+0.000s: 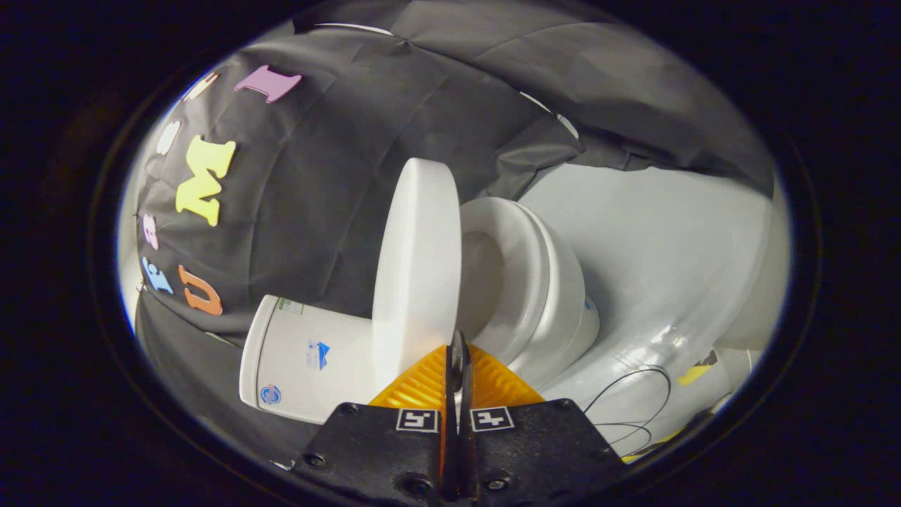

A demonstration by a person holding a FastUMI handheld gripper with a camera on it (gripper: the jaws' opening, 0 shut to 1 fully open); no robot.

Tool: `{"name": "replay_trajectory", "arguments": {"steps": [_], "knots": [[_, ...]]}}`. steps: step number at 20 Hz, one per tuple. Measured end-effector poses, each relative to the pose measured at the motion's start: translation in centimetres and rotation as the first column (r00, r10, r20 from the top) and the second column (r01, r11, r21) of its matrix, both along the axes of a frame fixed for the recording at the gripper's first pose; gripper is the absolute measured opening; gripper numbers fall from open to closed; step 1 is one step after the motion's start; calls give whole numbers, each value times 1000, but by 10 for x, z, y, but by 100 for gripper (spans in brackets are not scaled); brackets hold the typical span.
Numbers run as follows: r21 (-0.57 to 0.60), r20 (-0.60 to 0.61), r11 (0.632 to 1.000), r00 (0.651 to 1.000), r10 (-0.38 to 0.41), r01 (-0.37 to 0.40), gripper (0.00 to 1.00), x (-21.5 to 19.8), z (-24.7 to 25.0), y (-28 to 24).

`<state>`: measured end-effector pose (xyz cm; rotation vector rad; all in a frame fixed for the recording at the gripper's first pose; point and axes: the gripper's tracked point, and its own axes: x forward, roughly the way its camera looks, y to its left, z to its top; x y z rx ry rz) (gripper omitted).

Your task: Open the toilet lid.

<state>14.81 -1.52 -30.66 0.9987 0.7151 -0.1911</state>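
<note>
Where the two fingers meet at about six o'clock, the gripper (457, 352) is nearly closed, with only a thin slit between the tips, and that slit sits right on the near edge of the lid (417, 271). Whether both fingers actually press on that edge, or merely touch it, cannot be told, since the tips hide the contact. Just ahead of the fingers the lid stands raised, seen nearly edge-on as a tall white oval running from the tips toward twelve o'clock. At about three o'clock from the lid, well apart from it at the top but close at the fingertips, lies the seat (524, 271), a white ring on the bowl (563, 317), whose rounded side bulges toward four o'clock. At about eight o'clock from the fingertips, behind the lid, the tank (310, 355) shows as a white block with small stickers on its face. Beyond the bowl, from two to four o'clock, the floor (662, 246) spreads pale and glossy; thin black cables (633, 394) loop over it near four o'clock, with a yellow tape mark (697, 370) just past them. Farthest off, dark cloth (331, 183) forms the wall from nine o'clock round to one o'clock.
</note>
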Motion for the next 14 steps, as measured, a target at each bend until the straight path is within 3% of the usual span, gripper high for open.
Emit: {"name": "replay_trajectory", "arguments": {"steps": [14], "knots": [[-128,13,991,999,49,-47,4,6,33,16]]}}
